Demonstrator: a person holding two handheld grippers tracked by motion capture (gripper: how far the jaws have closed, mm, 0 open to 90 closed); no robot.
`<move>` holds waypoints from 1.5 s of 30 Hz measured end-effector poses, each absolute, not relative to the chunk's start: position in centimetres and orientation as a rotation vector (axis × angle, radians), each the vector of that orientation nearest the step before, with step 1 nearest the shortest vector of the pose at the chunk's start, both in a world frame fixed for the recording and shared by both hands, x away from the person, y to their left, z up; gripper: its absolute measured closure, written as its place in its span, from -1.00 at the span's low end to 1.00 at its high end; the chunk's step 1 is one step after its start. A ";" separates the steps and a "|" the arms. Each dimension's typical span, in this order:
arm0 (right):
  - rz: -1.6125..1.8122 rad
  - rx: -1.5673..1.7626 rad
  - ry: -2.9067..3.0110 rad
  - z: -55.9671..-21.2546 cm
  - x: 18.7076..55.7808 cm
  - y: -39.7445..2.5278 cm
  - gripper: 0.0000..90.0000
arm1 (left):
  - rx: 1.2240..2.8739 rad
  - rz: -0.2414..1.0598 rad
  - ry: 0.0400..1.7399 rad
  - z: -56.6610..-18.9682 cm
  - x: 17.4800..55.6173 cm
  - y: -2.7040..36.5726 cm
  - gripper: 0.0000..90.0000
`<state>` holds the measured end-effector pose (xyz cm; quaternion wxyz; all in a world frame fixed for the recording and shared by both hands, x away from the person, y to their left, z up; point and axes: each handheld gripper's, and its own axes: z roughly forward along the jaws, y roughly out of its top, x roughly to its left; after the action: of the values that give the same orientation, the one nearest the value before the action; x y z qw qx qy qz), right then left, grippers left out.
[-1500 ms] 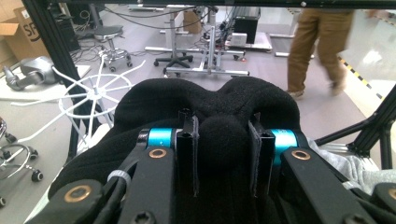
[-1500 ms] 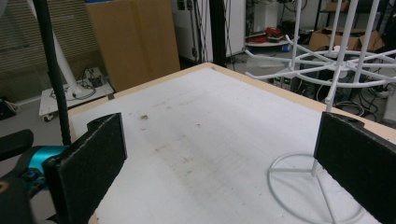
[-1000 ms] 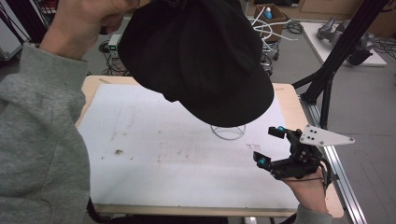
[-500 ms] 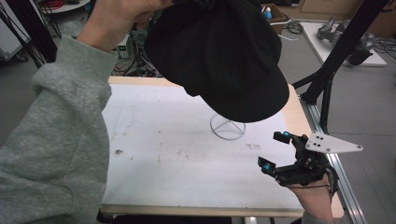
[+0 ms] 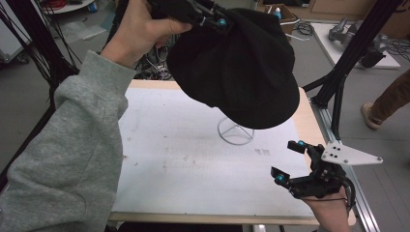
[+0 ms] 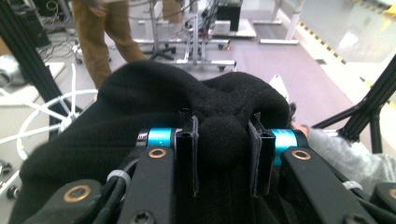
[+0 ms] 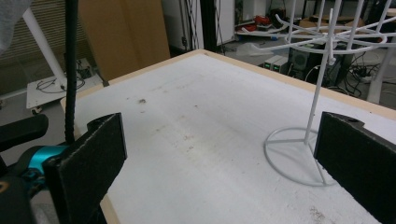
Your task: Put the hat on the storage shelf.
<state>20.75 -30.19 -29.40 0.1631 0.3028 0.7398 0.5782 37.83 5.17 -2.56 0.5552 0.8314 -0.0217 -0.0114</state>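
Jaws of the left gripper (image 6: pixel 223 161) are clamped on a bunched fold of the black cap (image 5: pixel 239 67), the soft fabric bulging between the two black pads in the left gripper view. In the high view this gripper (image 5: pixel 212 17) holds the cap in the air, directly above the white wire stand (image 5: pixel 235 130), with the cap's brim hanging low over the stand's ring base and hiding its upper part. The hand (image 5: pixel 138 31) gripping the tool rises from a grey sleeve (image 5: pixel 72 159), well to the left of the stand.

The right gripper (image 5: pixel 290 162) hovers low near the table's (image 5: pixel 169 159) front right edge, on the near side of the stand and apart from it. Its jaws stand wide apart with nothing between them; in the right gripper view (image 7: pixel 219 154) they frame the bare white tabletop, with the stand's ring base (image 7: pixel 299 154) and thin upright rod just inside the right-hand pad, not touching it.
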 end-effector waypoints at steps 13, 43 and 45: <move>1.645 0.871 2.114 -29.5 20.7 -30.1 -0.97 | 2.016 -0.043 -0.026 -6.5 38.3 5.7 0.56; 1.639 0.888 2.094 -29.4 20.5 -30.6 -0.97 | 2.159 -0.063 -0.012 -11.6 39.4 4.0 0.50; 1.635 0.886 2.095 -29.4 20.4 -30.6 -0.97 | 2.173 -0.058 -0.008 -11.8 39.4 4.0 0.50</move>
<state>20.44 -30.62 -29.38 0.1693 0.3119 0.7370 0.5753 39.45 3.95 -11.80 0.4654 0.8848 -0.0032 -0.0234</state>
